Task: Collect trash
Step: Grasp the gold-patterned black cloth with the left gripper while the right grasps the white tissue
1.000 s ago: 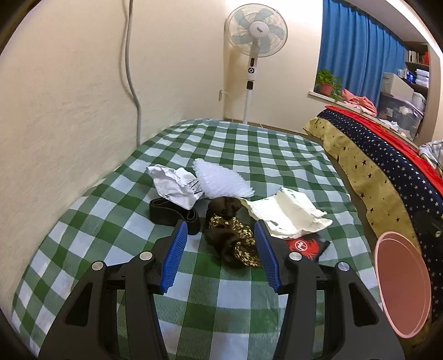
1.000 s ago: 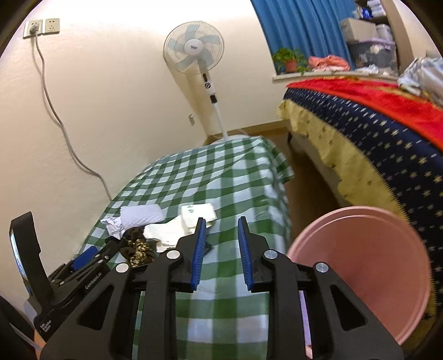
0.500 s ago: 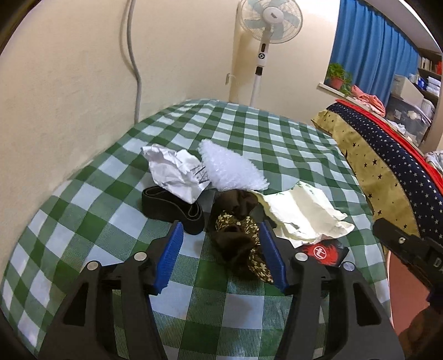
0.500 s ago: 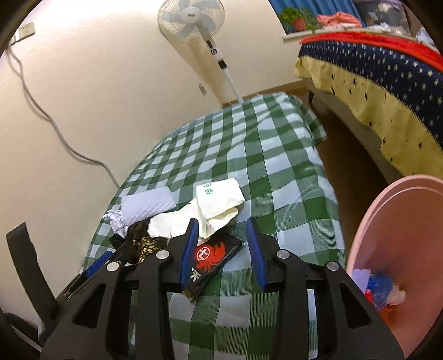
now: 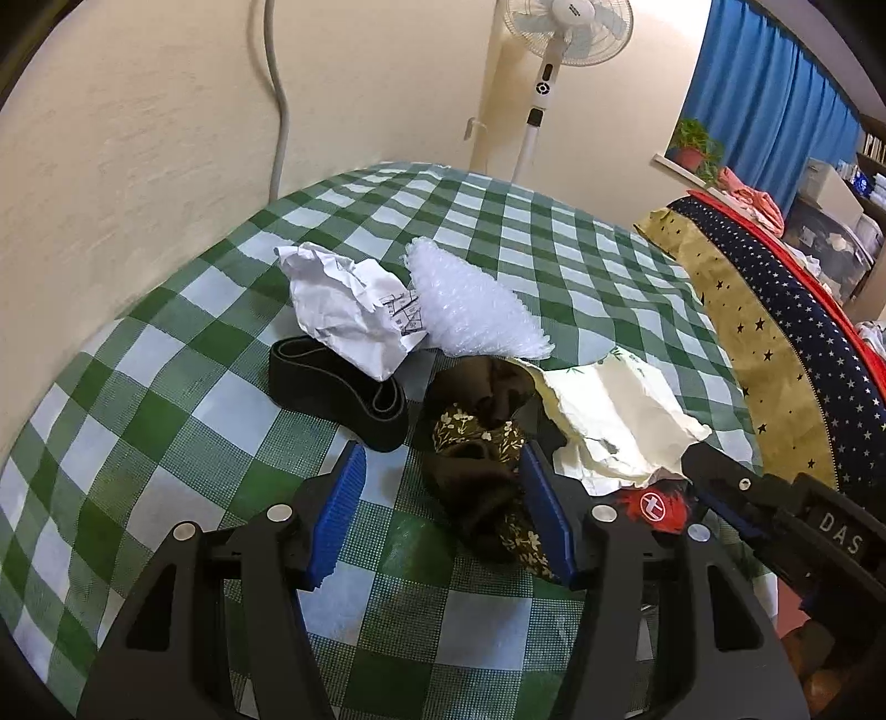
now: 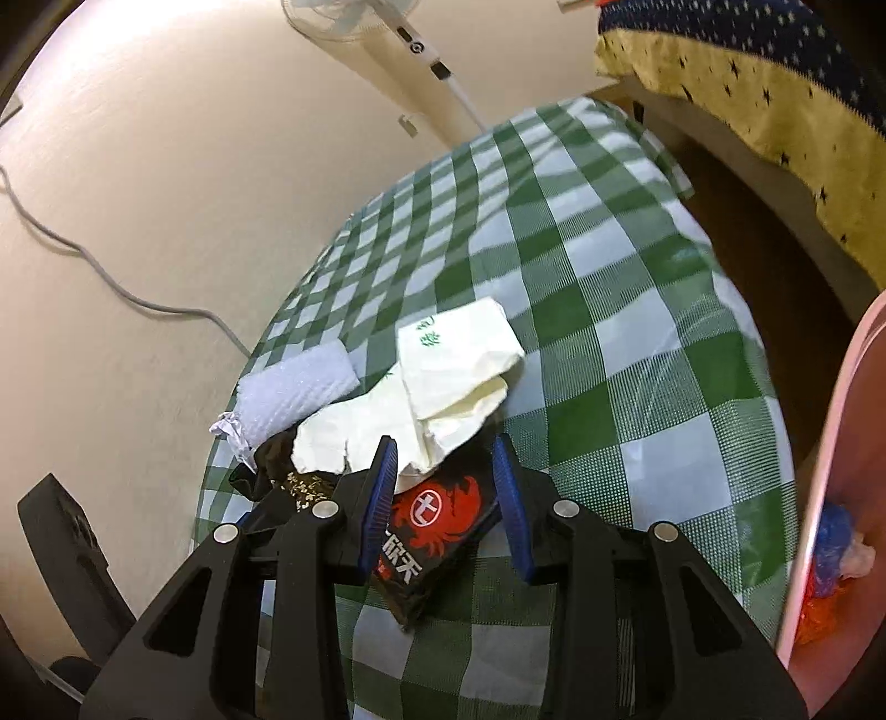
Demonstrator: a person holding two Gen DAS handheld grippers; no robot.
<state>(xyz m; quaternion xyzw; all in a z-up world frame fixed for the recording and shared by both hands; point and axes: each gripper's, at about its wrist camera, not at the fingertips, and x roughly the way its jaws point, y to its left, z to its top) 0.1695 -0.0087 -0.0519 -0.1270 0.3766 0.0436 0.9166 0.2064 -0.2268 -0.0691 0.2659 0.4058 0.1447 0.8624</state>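
Trash lies on a green checked tablecloth [image 5: 166, 354]: crumpled white paper [image 5: 349, 310], bubble wrap [image 5: 470, 310], a cream paper bag [image 5: 614, 415], a black and red snack wrapper [image 6: 437, 526] and a brown floral cloth [image 5: 476, 459]. My left gripper [image 5: 440, 515] is open, its jaws astride the brown cloth. My right gripper [image 6: 446, 495] is open, its jaws on either side of the snack wrapper, low over the table. The wrapper [image 5: 656, 507] also shows in the left wrist view, partly under the cream bag.
A black strap loop [image 5: 338, 387] lies beside the crumpled paper. A pink bin [image 6: 825, 498] holding blue and red trash stands off the table's right edge. A standing fan [image 5: 554, 33] and a bed with a starry cover [image 5: 775, 332] lie beyond.
My right gripper has opened wider and come down and forward until its jaws straddle the snack wrapper. My left gripper has moved slightly closer to the brown cloth.
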